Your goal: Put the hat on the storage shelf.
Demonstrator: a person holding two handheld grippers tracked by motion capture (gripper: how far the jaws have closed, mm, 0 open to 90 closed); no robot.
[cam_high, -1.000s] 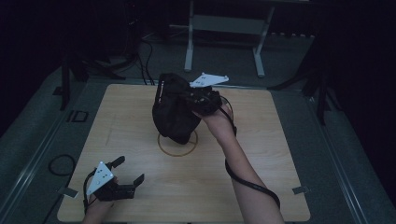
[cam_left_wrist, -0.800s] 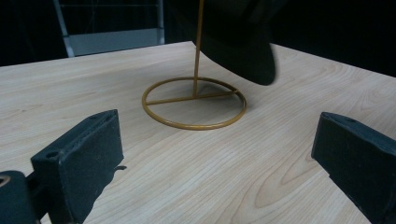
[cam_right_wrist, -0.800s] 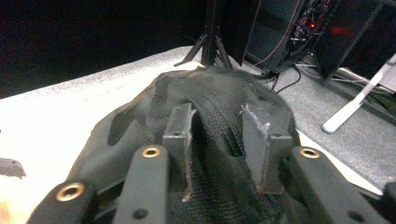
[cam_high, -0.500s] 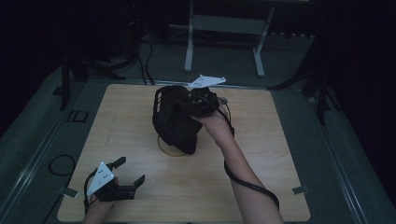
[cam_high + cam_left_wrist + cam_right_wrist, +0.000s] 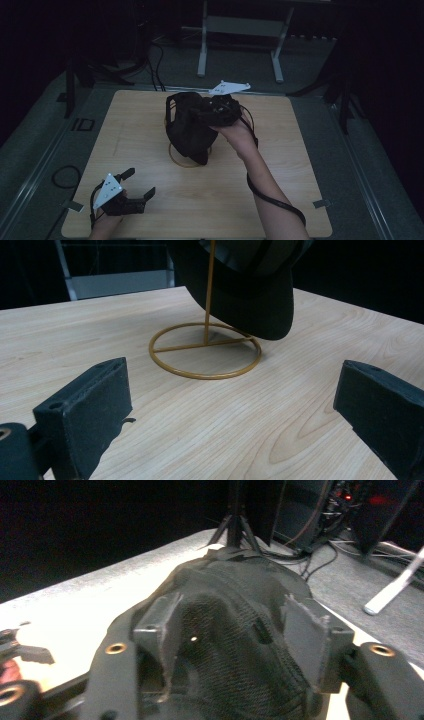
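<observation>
A black cap (image 5: 187,132) hangs on a gold wire stand (image 5: 176,156) at the middle of the wooden table (image 5: 280,165). My right gripper (image 5: 202,112) reaches in from the right at the cap's crown. Its jaws have just been opening. In the right gripper view the cap's mesh crown (image 5: 230,650) lies between the spread fingers (image 5: 307,630). My left gripper (image 5: 139,182) rests near the table's front left corner, open and holding nothing. In the left gripper view, the left gripper (image 5: 230,405) faces the stand's ring (image 5: 205,350) and the cap's brim (image 5: 245,290) above it.
A black cable (image 5: 272,200) trails from the right gripper along the forearm. Beyond the far edge stand white desk legs (image 5: 202,45) and loose floor cables (image 5: 155,60). Dark stands flank the table at both sides.
The cap has come down over the stand and now hangs lower. The right gripper's jaws have spread apart around the crown. The left gripper has stayed put.
</observation>
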